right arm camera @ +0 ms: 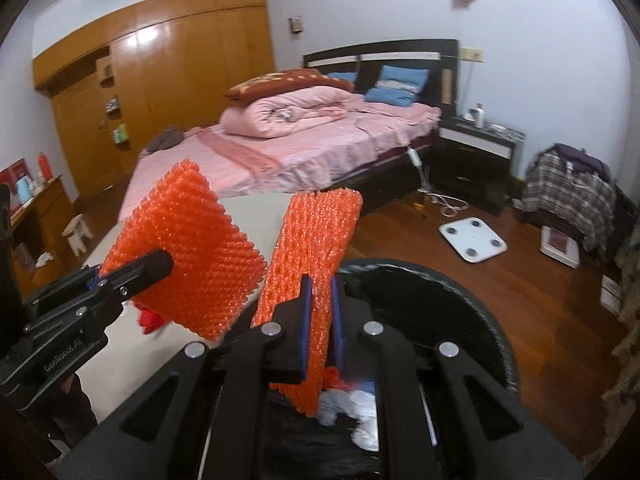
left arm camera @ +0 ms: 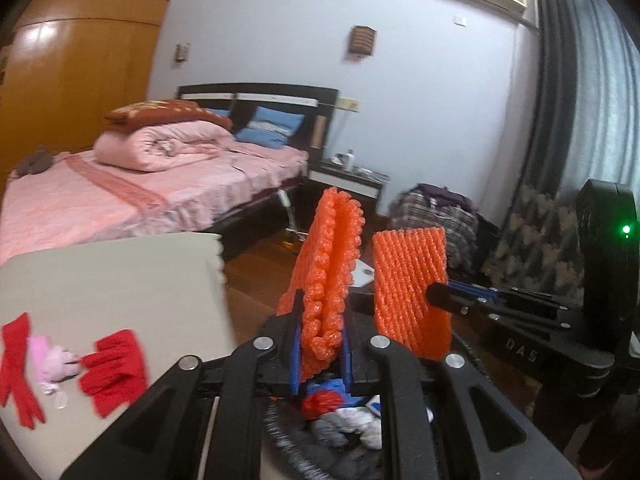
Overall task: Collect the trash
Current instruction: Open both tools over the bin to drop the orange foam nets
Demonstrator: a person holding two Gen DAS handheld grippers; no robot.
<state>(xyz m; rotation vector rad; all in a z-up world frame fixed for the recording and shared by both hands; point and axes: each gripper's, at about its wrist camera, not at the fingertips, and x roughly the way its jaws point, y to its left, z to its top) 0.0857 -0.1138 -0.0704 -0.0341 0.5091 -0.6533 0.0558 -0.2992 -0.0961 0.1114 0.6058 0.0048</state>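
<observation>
My left gripper (left arm camera: 322, 320) is shut on an orange foam net sleeve (left arm camera: 328, 276), held upright above a black-lined trash bin (left arm camera: 292, 444) with crumpled white and red trash inside. My right gripper (right arm camera: 320, 300) is shut on a second orange foam net sleeve (right arm camera: 312, 240), also over the trash bin (right arm camera: 460, 312). Each gripper shows in the other's view: the right gripper (left arm camera: 434, 294) pinching its sleeve (left arm camera: 412, 280), the left gripper (right arm camera: 160, 264) pinching its sleeve (right arm camera: 188, 248).
A beige table (left arm camera: 120, 280) at left carries red gloves (left arm camera: 112, 368) and a pink plush toy (left arm camera: 54, 364). Beyond are a pink bed (right arm camera: 320, 148), a nightstand (right arm camera: 476, 152), a white scale (right arm camera: 472, 240) on the wood floor, a chair with clothes (right arm camera: 568, 192) and a wardrobe (right arm camera: 160, 80).
</observation>
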